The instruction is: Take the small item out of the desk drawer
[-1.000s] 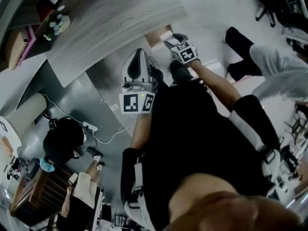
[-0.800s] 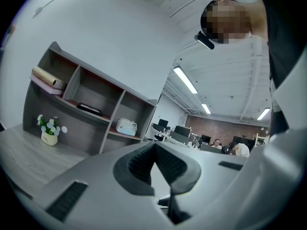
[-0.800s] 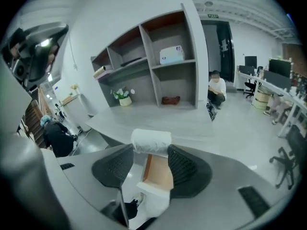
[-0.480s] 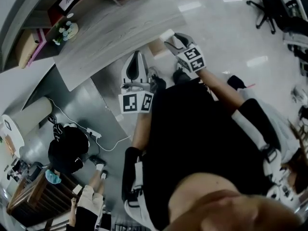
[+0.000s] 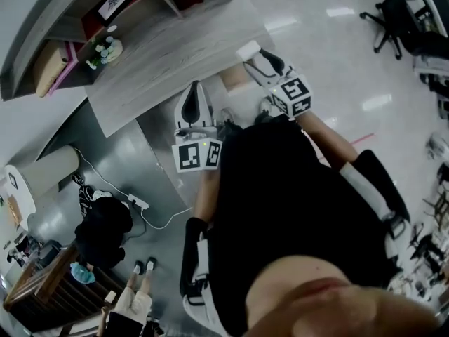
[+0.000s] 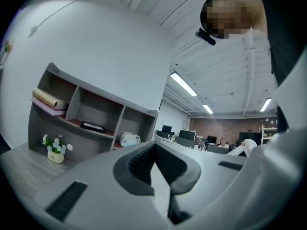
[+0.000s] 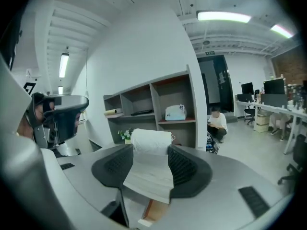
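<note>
Small item (image 7: 151, 141) lifted clear of the drawer (image 7: 154, 210)
The right gripper (image 5: 257, 57) has risen over the last second, clamped on the white roll, now above the desk (image 5: 168, 55) edge, so removal looks done; its long axis runs crosswise, jaw to jaw. Left gripper (image 6: 154, 163) closed, empty

Drawer (image 5: 232, 79) inside — mostly behind right gripper (image 5: 255, 55) & its white roll (image 5: 248, 48); bystander (image 5: 128, 312) half out of frame, btm.
</note>
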`<state>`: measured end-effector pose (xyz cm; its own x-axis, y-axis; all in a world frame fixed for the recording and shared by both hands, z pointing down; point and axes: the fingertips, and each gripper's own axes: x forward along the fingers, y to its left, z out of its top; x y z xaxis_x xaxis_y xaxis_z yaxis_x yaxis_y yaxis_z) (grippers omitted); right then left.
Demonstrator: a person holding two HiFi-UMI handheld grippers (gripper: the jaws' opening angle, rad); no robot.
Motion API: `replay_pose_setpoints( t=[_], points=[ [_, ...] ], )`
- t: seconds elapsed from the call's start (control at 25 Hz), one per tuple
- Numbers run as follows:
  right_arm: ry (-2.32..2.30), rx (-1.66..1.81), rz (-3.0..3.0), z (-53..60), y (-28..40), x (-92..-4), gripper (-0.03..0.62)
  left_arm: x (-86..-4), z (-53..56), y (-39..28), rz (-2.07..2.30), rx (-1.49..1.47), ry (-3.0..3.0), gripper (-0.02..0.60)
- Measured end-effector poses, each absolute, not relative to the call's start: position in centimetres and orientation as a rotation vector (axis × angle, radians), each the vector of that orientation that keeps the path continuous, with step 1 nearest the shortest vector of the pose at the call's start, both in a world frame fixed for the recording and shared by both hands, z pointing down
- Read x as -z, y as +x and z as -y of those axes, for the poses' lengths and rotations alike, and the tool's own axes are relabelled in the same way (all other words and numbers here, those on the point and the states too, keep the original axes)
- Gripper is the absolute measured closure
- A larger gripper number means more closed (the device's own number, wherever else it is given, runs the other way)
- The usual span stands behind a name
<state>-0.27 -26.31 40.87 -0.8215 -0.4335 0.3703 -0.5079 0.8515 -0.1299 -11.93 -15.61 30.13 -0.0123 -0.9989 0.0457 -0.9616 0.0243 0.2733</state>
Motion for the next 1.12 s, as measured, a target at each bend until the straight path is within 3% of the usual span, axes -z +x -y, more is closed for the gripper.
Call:
replay_pose_setpoints(
  t=[0.52,1.12],
  points=[
    [0.703,-0.186,2.897,24.5,-0.3,-32.1,0.365,-29.2,15.3,-12.2,2.107,0.241,2.036,0.589],
    [0.713,-0.185,2.904,23.5,-0.2,-31.6,0.365,-29.6,17.2,-11.4,2.080,0.210,2.081,0.589]
  ],
)
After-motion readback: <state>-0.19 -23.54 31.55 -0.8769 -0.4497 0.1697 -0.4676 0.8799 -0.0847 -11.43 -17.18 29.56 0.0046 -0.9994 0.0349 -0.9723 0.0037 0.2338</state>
